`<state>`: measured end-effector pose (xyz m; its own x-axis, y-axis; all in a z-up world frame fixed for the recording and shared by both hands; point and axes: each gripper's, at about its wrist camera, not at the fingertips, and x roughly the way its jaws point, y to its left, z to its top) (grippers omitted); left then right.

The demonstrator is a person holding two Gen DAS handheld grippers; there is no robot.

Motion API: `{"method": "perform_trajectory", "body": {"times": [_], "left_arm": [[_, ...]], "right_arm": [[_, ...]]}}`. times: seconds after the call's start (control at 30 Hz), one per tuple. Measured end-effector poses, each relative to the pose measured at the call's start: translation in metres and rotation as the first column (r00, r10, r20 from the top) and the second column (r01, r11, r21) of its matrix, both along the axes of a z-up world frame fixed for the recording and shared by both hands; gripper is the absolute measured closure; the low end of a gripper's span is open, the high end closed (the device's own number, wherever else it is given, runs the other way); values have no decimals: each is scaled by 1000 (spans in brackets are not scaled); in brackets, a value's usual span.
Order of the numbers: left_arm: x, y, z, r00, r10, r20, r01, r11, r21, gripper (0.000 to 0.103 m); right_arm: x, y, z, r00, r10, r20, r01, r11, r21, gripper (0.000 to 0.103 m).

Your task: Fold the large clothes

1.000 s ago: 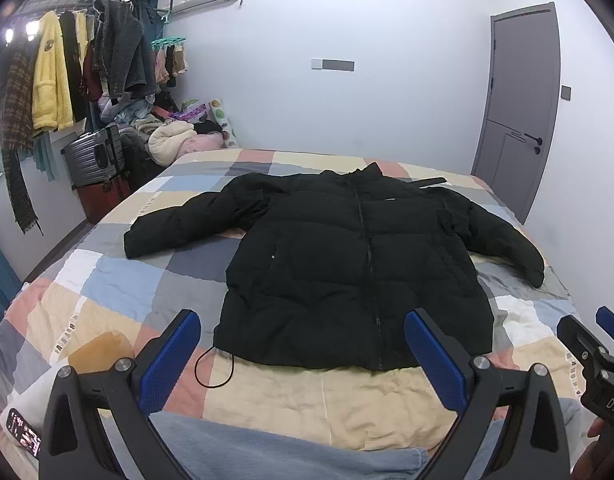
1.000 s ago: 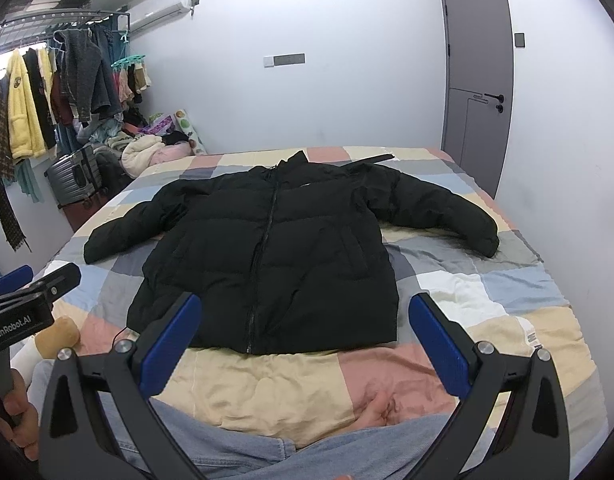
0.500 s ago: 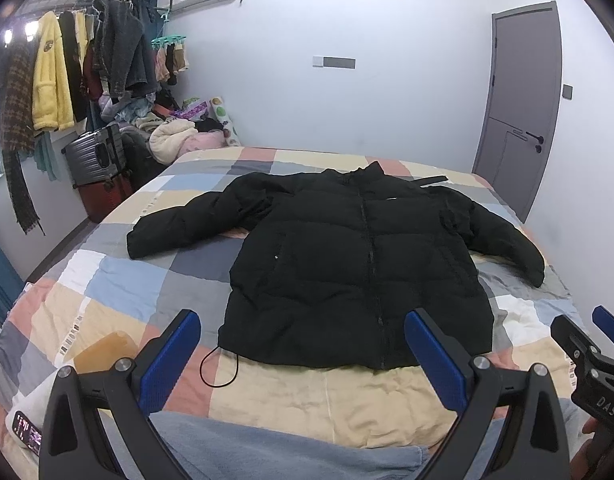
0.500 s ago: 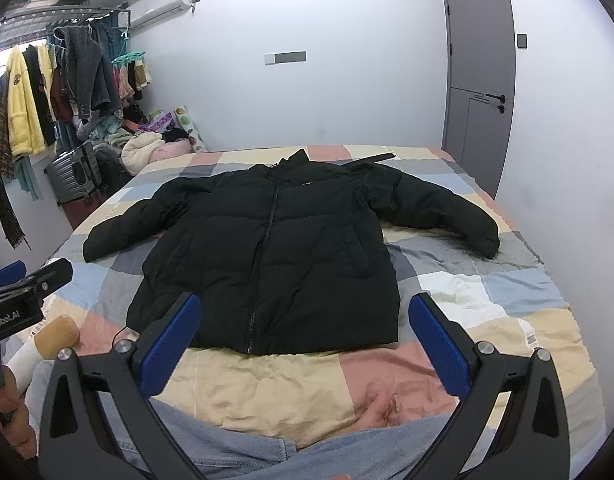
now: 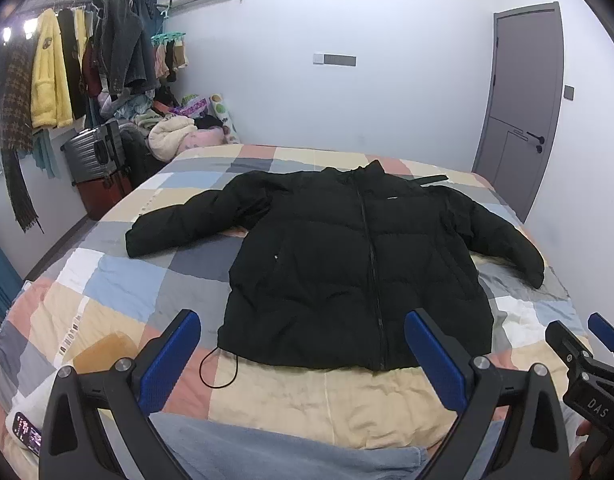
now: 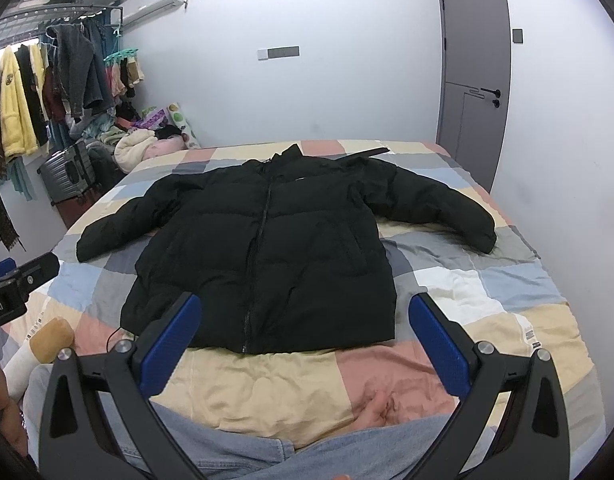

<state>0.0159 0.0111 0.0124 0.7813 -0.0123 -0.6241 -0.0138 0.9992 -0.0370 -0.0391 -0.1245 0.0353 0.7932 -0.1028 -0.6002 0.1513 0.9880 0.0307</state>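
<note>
Both tools hang with their blue-padded fingers spread wide and nothing between them: the left tool (image 5: 303,354) and the right tool (image 6: 305,338) hover over the near end of the bed (image 6: 459,292), above the person's denim-clad legs (image 6: 235,450). Ahead of them, well apart from the fingertips, the black puffer jacket (image 5: 355,268) lies flat on the patchwork quilt, zipped, collar toward the far wall, hem nearest the tools, both sleeves stretched out sideways. A thin black drawcord (image 5: 217,368) loops out from the hem's left corner.
</note>
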Motion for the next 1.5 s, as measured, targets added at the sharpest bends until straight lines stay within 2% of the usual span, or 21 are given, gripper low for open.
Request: {"method": "perform_trajectory", "body": {"times": [0.3,0.4,0.57,0.7,0.97,1.23,1.33,1.5], "left_arm": [[4,-3,13,1000,-23,-6,23,1000,-8,0],[5,-7,26,998,-61,-30,60,998,-35,0],[16,-14,50,990,-114,-88,107,991,-79,0],[26,-29,60,985,-136,-106,131,990,-53,0],[51,-55,41,958,-202,-202,189,979,-80,0],[68,-82,36,934,-303,-192,288,952,-105,0],[76,-91,37,933,-321,-162,311,947,-85,0],[101,-104,28,920,-348,-181,336,937,-93,0]], "right_arm": [[7,-10,1,1000,-4,-7,4,1000,16,0],[14,-19,-2,1000,-2,-21,3,999,46,0],[30,-38,-9,999,-32,-40,34,999,33,0],[46,-58,-18,996,-61,-62,63,997,38,0],[83,-91,-31,991,-84,-106,87,996,24,0],[120,-134,-40,981,-143,-128,141,990,-25,0],[135,-150,-49,975,-162,-152,158,987,-39,0],[162,-181,-73,960,-189,-206,185,982,-36,0]]}}
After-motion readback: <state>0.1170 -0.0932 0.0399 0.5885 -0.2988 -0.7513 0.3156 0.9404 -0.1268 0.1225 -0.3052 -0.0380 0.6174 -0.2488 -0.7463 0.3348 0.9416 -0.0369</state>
